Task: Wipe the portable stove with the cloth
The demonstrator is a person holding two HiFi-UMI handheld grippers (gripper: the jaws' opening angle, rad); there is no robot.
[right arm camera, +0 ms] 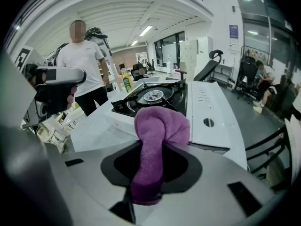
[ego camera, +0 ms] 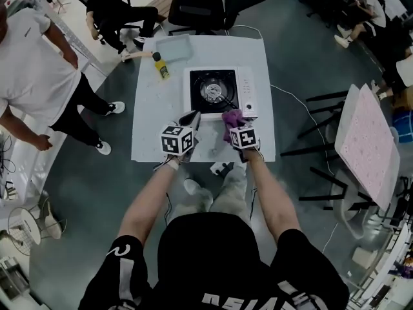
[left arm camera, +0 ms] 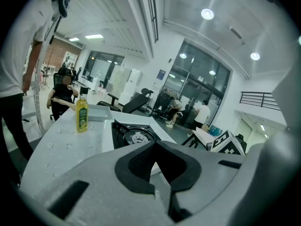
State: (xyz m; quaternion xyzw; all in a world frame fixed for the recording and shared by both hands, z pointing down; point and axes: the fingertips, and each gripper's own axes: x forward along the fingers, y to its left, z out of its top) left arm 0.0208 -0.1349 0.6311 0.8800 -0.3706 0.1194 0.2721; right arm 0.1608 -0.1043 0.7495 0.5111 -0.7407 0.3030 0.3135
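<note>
I'm pinching the cloth (right arm camera: 157, 140) in the right gripper (right arm camera: 150, 173), left gripper (left arm camera: 159, 185) pressed together, empty; the floppy end is risking snagging the stove burner (right arm camera: 153, 96) at twelve o'clock.

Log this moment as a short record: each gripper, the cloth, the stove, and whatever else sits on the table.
Left gripper: jaws together, nothing between them, above the table near the stove's front edge.
Right gripper: shut on the purple cloth.
Cloth position: bunched, sticking out past the jaws at the stove's near edge; contact unclear.
Portable stove: on the white table, burner uncovered.
Other items: yellow bottle and pale tray, left of the stove.
</note>
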